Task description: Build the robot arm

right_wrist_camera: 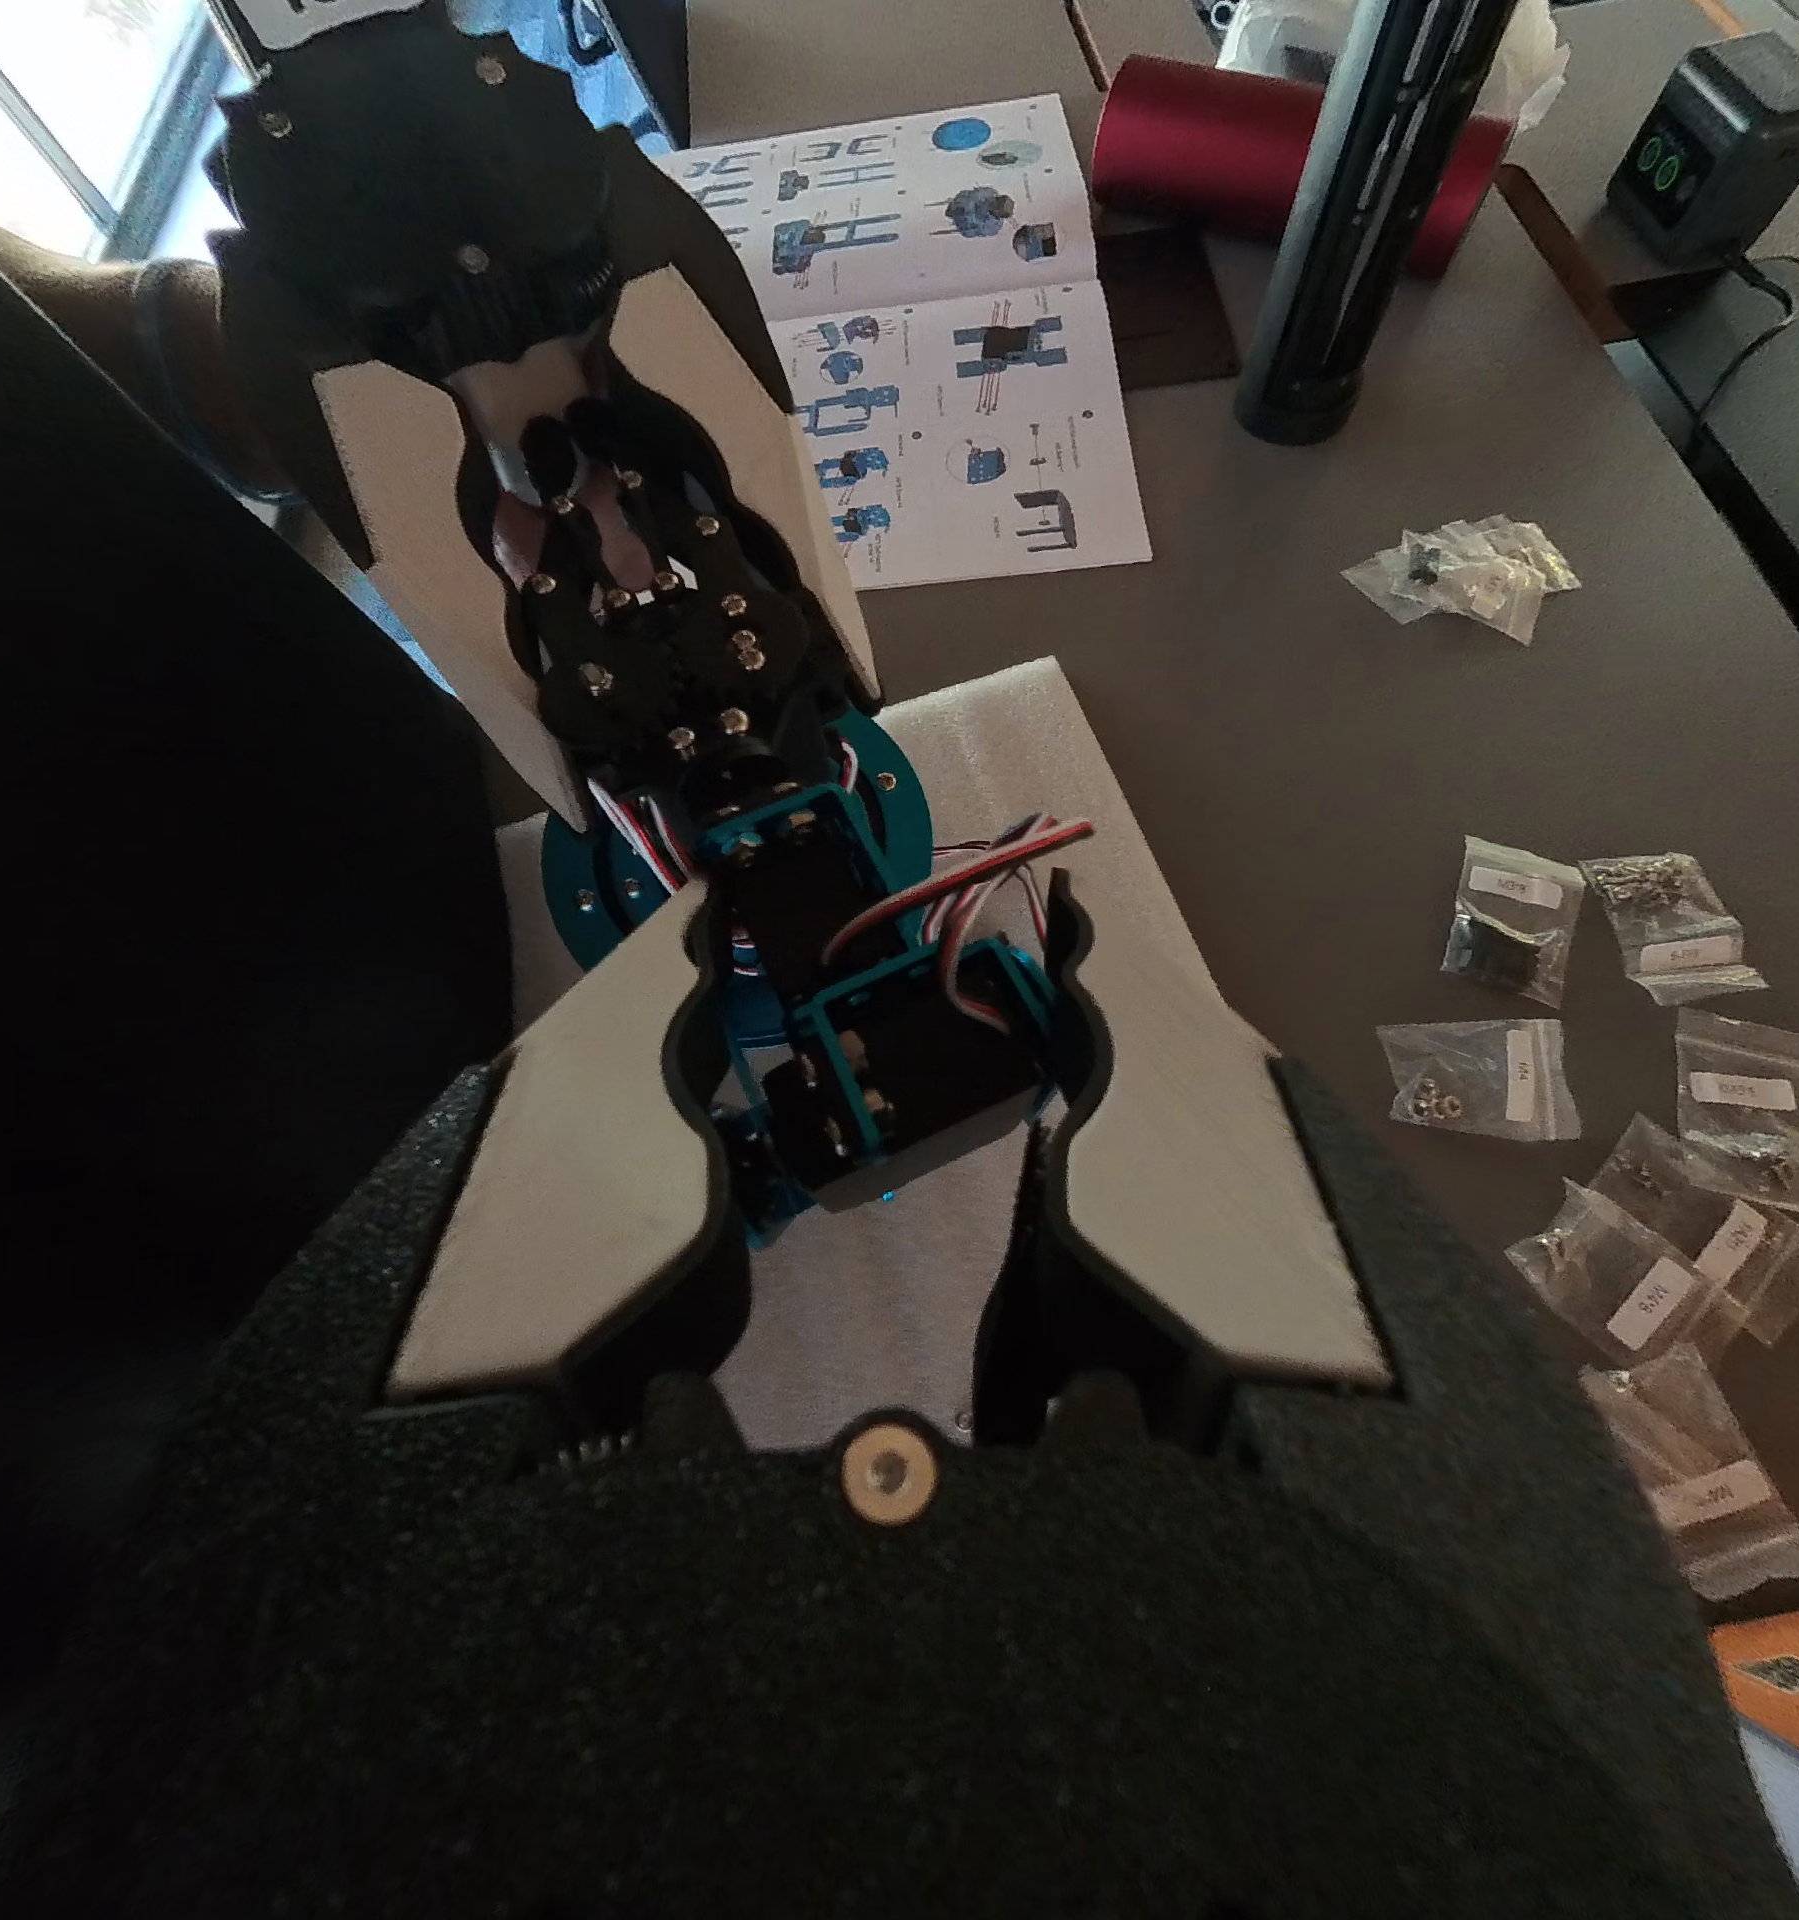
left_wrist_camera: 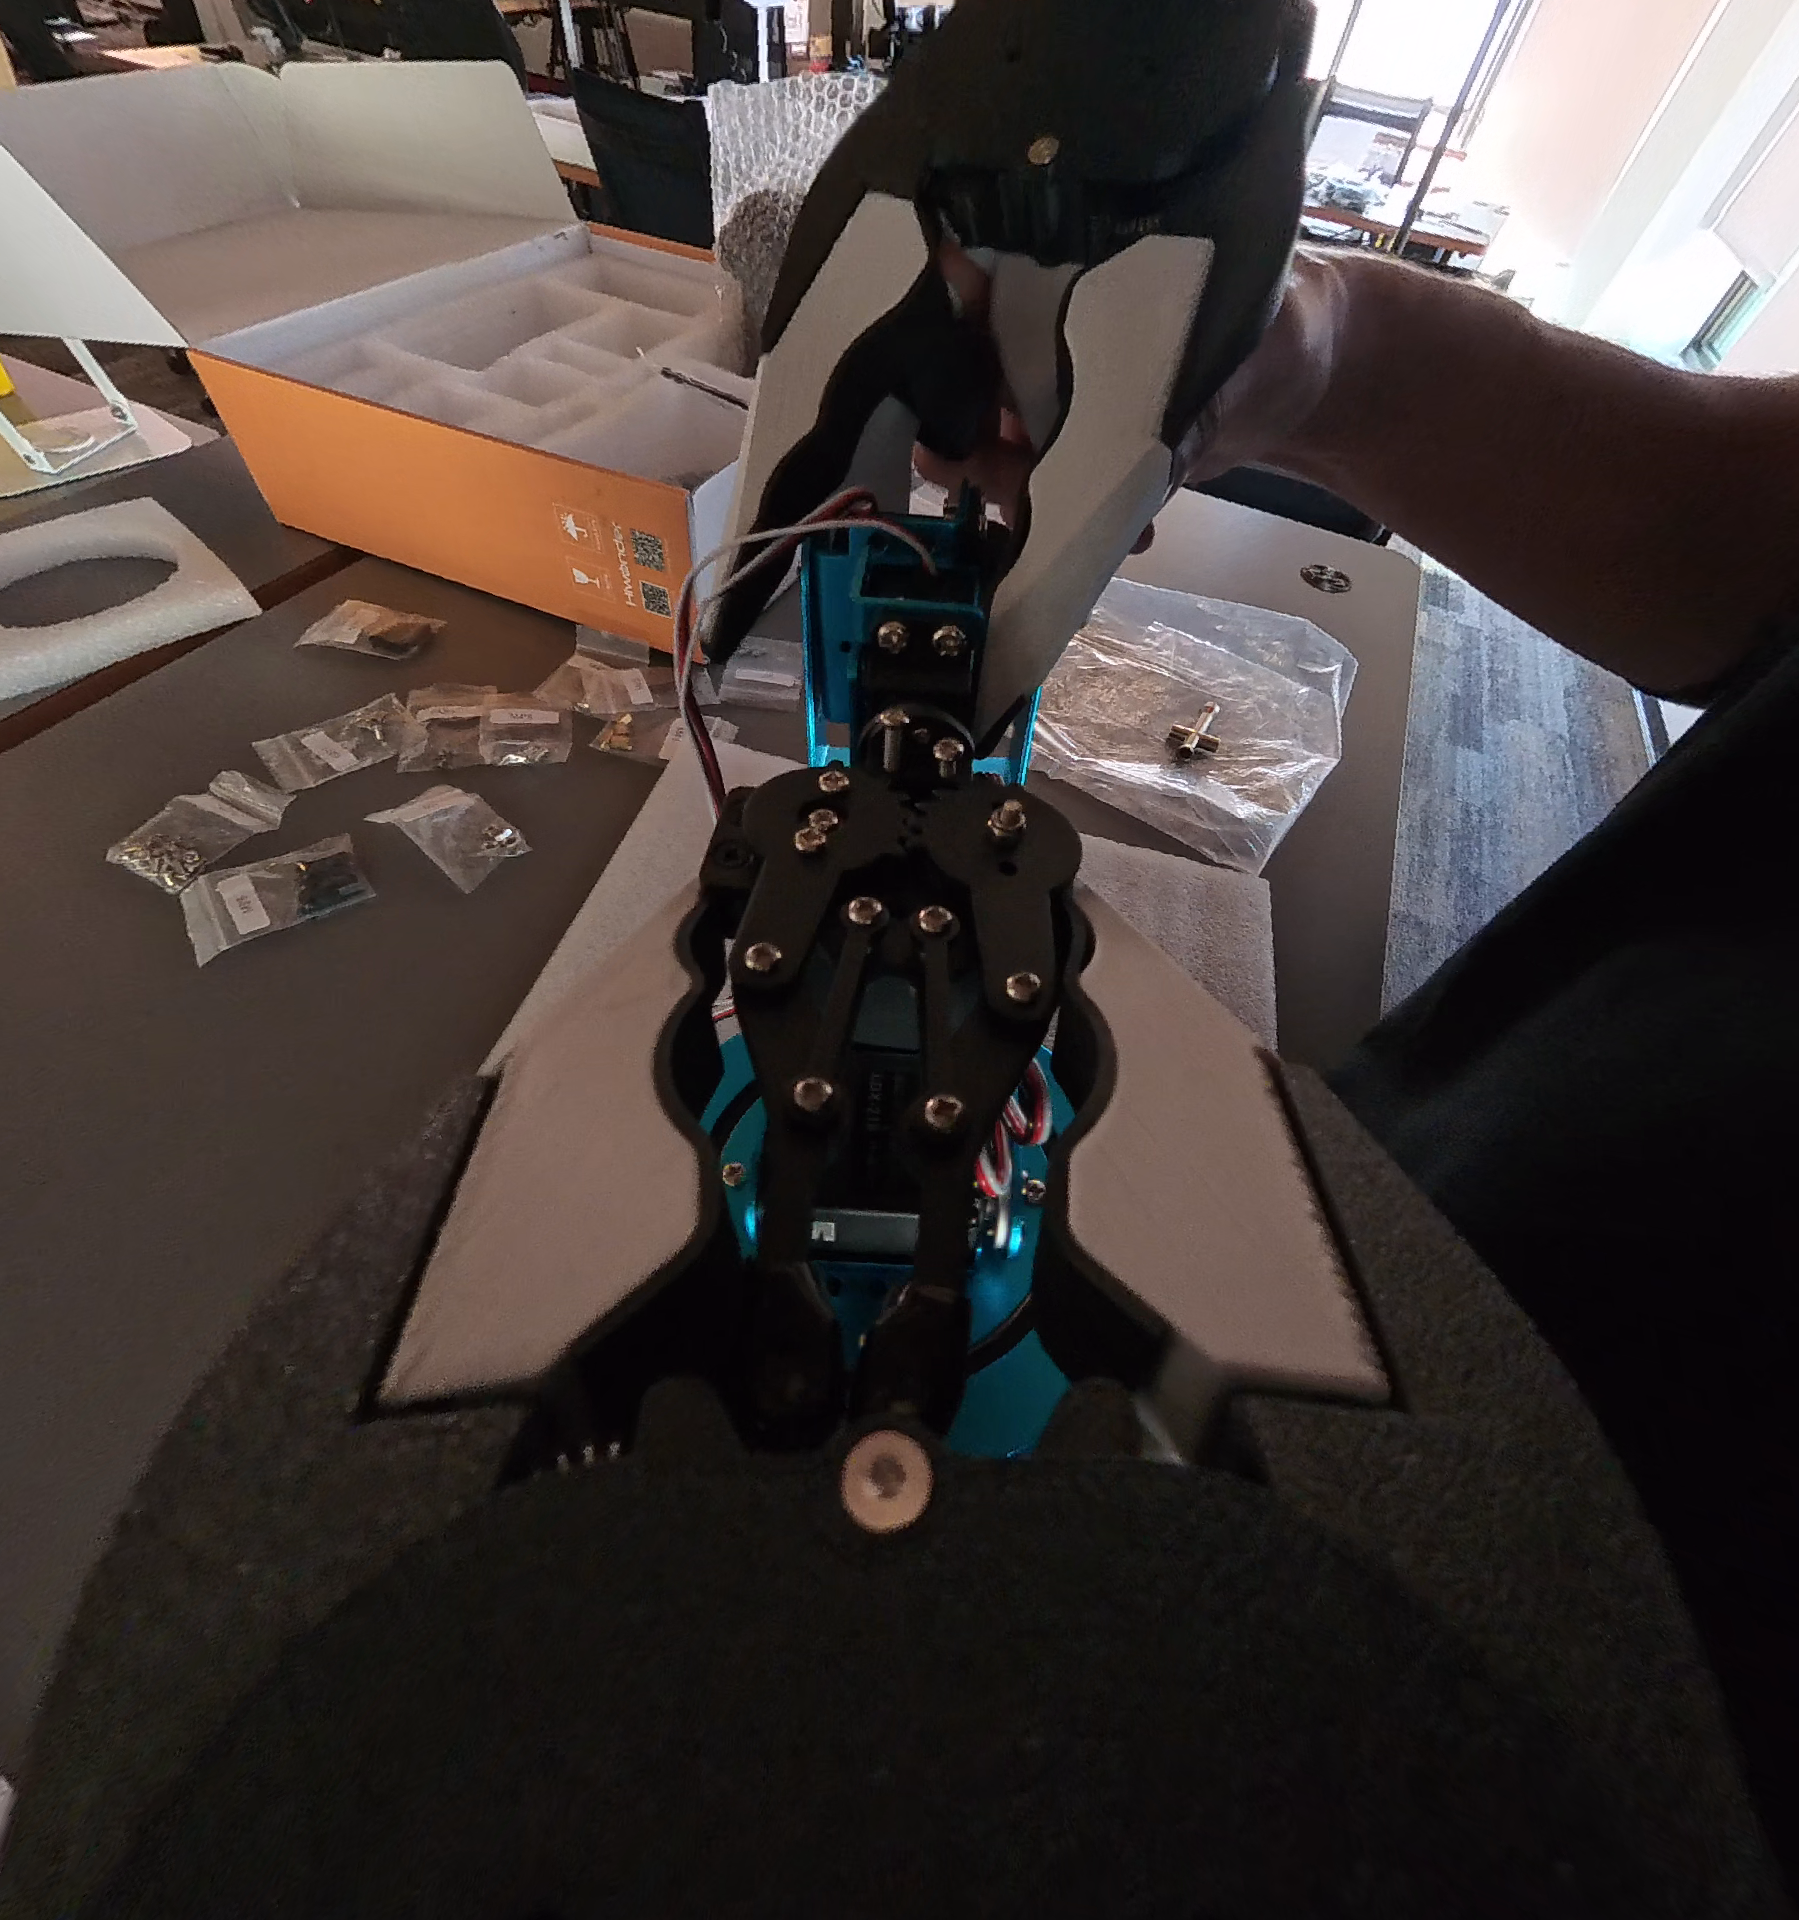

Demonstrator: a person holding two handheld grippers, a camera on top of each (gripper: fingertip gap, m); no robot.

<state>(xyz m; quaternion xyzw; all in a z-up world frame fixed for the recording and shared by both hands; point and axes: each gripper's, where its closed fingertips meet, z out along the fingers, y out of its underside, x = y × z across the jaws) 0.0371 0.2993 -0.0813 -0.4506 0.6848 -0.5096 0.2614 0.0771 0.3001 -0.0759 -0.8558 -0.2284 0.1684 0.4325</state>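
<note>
A small robot arm kit of blue metal brackets, black servos and red-white-black wires stands on a round blue base (right_wrist_camera: 890, 821) on a white foam sheet (right_wrist_camera: 1030, 769). My left gripper (left_wrist_camera: 884, 883) is shut on its black claw (left_wrist_camera: 895, 997), one white finger on each side. It also shows in the right wrist view (right_wrist_camera: 718, 758), holding the claw (right_wrist_camera: 666, 644). My right gripper (right_wrist_camera: 879, 904) is shut on the blue servo bracket (right_wrist_camera: 916, 1081) at the arm's other end. In the left wrist view it (left_wrist_camera: 869, 665) comes down from above onto that bracket (left_wrist_camera: 905, 613).
An open orange box (left_wrist_camera: 438, 468) with a white foam insert stands behind. Several small bags of screws (left_wrist_camera: 334, 831) (right_wrist_camera: 1508, 925) lie on the grey table. There is also an open instruction booklet (right_wrist_camera: 926, 343), a black cylinder (right_wrist_camera: 1342, 208), a red roll (right_wrist_camera: 1238, 187) and a plastic bag (left_wrist_camera: 1196, 727). A person's arm (left_wrist_camera: 1497, 468) is at the right. Left tips to right tips: about 5 cm. Left tips and right tips are each some 35 cm from the black cylinder (right_wrist_camera: 1342, 208).
</note>
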